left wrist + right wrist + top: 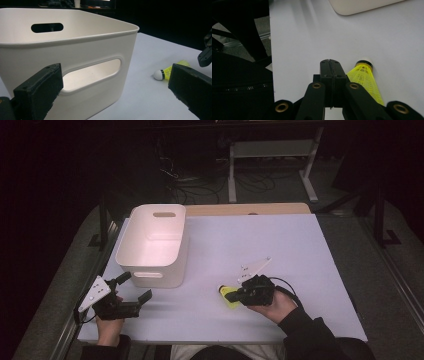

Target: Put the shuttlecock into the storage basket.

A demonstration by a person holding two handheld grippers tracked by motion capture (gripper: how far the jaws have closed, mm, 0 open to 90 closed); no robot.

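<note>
My right gripper (329,62) is clenched on nothing; the shuttlecock (364,75) lies just beside it on the tabletop (280,245). My left gripper (131,289) stands released near the bin (152,245).

Dark room; white frame (272,157) & cables (200,182) on floor behind lit table (300,245)
</note>
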